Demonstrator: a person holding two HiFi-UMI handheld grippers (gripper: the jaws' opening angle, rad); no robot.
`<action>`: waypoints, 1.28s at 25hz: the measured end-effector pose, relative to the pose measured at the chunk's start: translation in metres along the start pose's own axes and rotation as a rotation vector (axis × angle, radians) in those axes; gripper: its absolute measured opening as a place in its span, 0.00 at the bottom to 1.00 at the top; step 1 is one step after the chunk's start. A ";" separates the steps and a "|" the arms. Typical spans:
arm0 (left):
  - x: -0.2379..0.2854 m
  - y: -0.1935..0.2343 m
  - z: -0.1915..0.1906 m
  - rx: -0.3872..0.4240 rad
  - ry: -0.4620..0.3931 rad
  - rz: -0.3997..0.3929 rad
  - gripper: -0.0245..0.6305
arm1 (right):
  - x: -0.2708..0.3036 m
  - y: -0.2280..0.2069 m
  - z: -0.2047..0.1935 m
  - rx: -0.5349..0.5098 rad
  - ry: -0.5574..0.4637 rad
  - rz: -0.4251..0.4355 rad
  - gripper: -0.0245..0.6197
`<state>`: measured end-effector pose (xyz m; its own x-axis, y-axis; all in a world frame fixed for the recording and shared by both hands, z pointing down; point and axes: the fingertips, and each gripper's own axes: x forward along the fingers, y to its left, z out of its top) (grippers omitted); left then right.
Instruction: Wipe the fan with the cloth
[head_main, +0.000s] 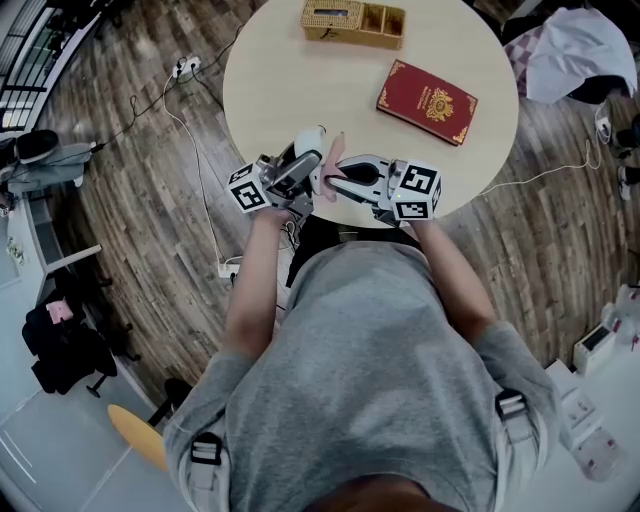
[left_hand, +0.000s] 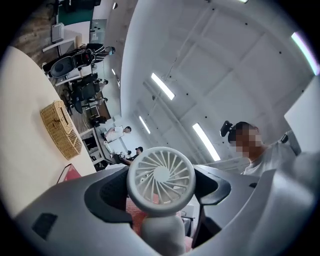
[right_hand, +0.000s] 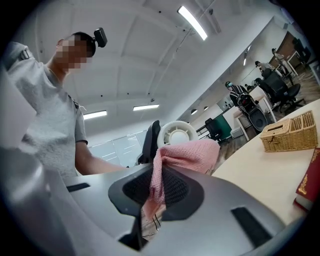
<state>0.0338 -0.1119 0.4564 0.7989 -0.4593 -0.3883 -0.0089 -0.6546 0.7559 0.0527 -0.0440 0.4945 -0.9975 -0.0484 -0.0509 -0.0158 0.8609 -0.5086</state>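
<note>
Just at table (head_main: 460, 170) edge, left fingers (left_hand: 107, 192) tight around fan (left_hand: 161, 175), right fingers (right_hand: 182, 192) around cloth (right_hand: 187, 152).

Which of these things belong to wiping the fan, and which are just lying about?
In use: fan, held in the left claw; pink cloth, gripped by the right claw.
Lying about: red book and wicker basket on the table.
</note>
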 end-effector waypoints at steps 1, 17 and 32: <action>0.001 -0.003 0.000 -0.007 -0.006 -0.016 0.62 | -0.002 -0.003 0.001 0.000 0.000 -0.005 0.10; 0.018 -0.035 -0.013 -0.005 0.009 -0.135 0.62 | -0.018 -0.005 -0.016 0.081 0.011 0.047 0.10; 0.015 -0.011 0.006 0.074 0.025 -0.030 0.62 | -0.014 0.000 -0.048 0.083 0.150 0.091 0.11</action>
<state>0.0427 -0.1152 0.4395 0.8144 -0.4244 -0.3958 -0.0287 -0.7106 0.7030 0.0633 -0.0191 0.5363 -0.9937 0.1091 0.0254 0.0745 0.8131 -0.5773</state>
